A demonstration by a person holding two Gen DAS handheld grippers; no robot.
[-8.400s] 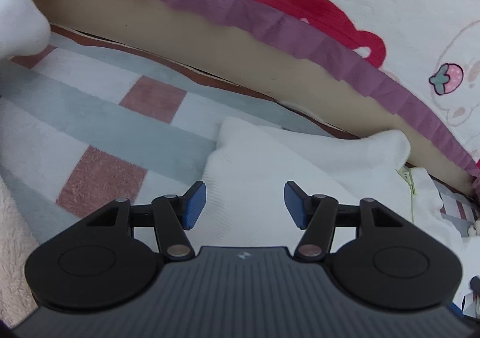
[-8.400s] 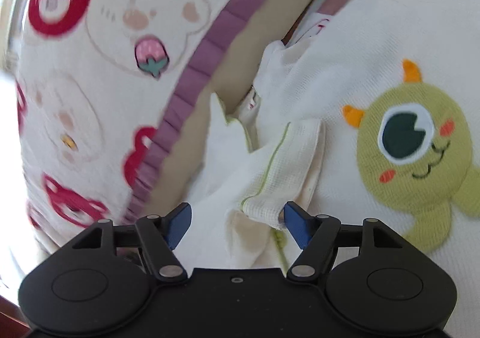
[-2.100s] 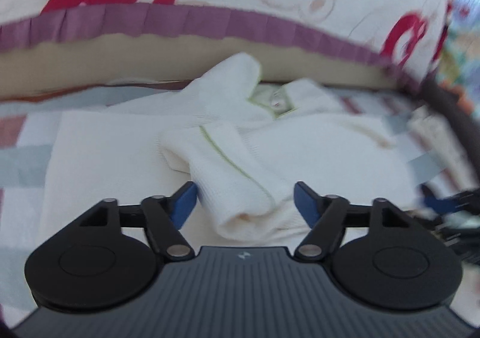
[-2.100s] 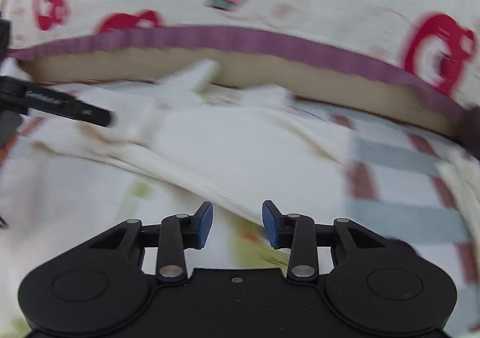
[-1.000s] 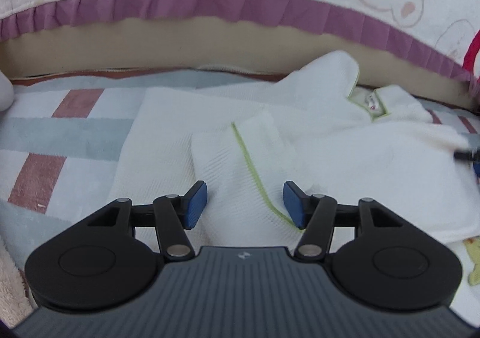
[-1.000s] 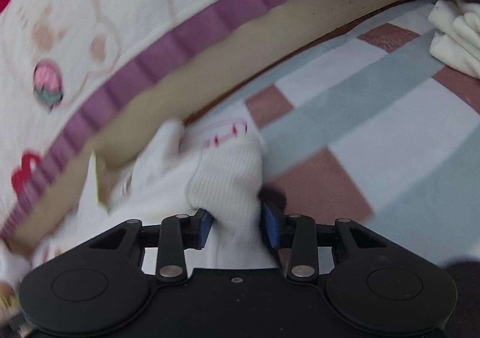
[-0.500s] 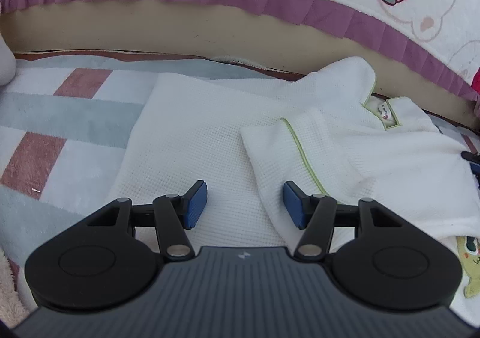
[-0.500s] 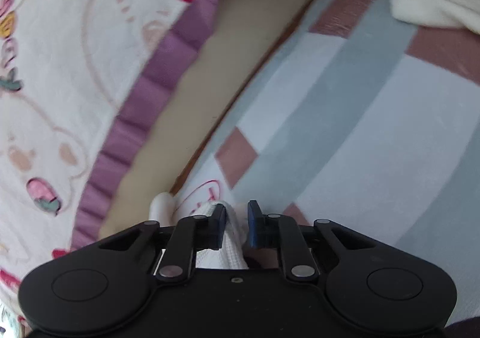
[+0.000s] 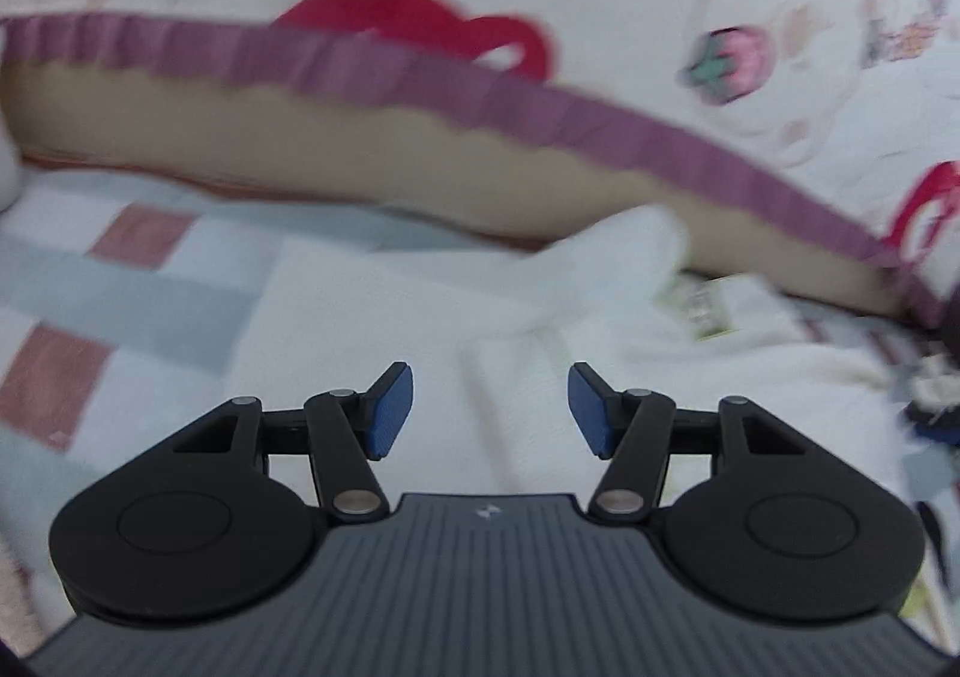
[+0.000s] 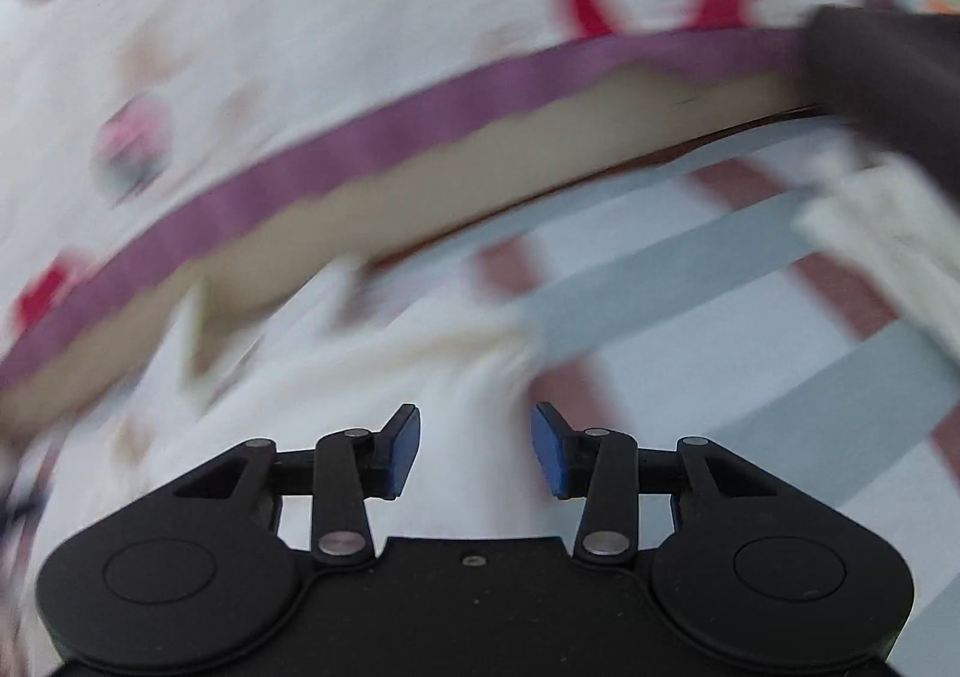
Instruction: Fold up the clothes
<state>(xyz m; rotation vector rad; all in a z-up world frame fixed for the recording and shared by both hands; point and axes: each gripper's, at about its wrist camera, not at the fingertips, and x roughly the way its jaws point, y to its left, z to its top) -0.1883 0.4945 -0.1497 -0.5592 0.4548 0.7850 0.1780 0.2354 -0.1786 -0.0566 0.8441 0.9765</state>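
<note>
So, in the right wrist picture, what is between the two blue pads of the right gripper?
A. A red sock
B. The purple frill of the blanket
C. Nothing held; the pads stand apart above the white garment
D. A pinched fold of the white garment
C: the right gripper has its blue pads apart, having just opened, with the white garment lying free below them.

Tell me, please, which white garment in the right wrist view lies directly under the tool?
The shirt, spread flat at lower left beneath the open right tool. The other, a cream bundle, sits bunched at the far right edge of the checked blanket.
</note>
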